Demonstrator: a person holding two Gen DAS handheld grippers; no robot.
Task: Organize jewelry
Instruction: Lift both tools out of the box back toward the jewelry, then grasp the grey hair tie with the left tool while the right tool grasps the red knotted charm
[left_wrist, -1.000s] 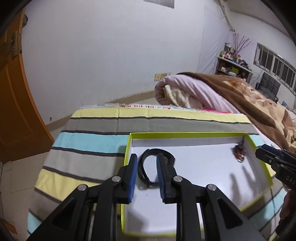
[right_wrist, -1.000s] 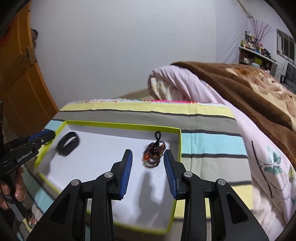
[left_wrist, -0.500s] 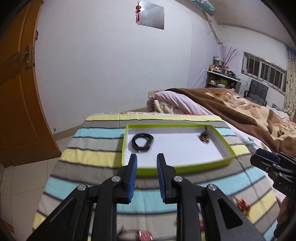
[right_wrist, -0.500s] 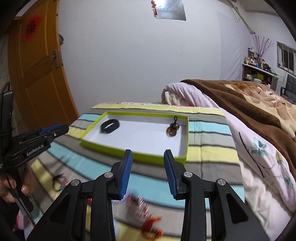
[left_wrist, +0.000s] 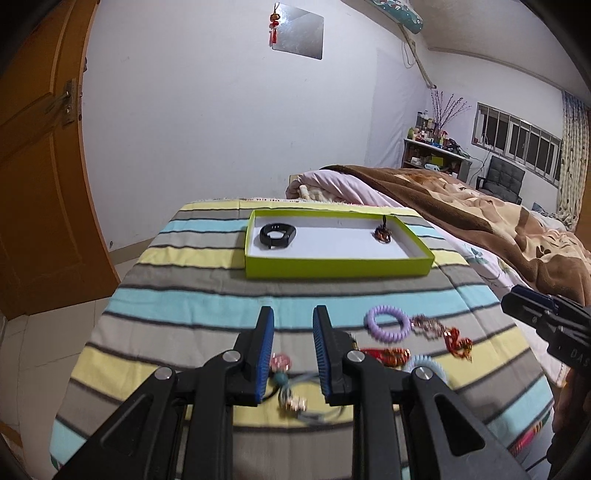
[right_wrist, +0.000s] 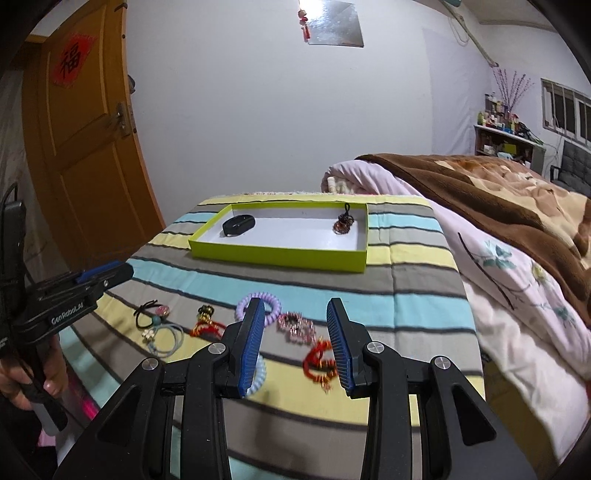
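While both tools hang over the near end of the striped cloth-covered surface (left_wrist: 192, 306), the left gripper (left_wrist: 293, 350) and the right gripper (right_wrist: 295, 339) each stand with their blue-padded jaws apart and nothing between them, which suits a pause before choosing the next piece. Well ahead of both lies the shallow lime-green cardboard box with a white floor (left_wrist: 338, 266), and it already holds two pieces kept well apart: a black band-style bracelet (left_wrist: 277, 235) at its left end and a small dark beaded bracelet with a black loop (left_wrist: 383, 232) at its right end, probably so that they do not tangle. The loose pieces remain just below and ahead of the grippers: a lilac coiled hair ring (left_wrist: 388, 324), a pink sparkly chain bracelet (right_wrist: 297, 326), a red and gold knotted cord charm (right_wrist: 320, 363), another red cord piece with a gold and black bead (right_wrist: 206, 321), and pale blue elastic ties with a pink charm (right_wrist: 162, 334). Printed on the side of the left gripper is "GenRobot.AI"; the right one shows only "DAS". A red diamond paper on the orange wooden door (right_wrist: 88, 147) bears the character 福.
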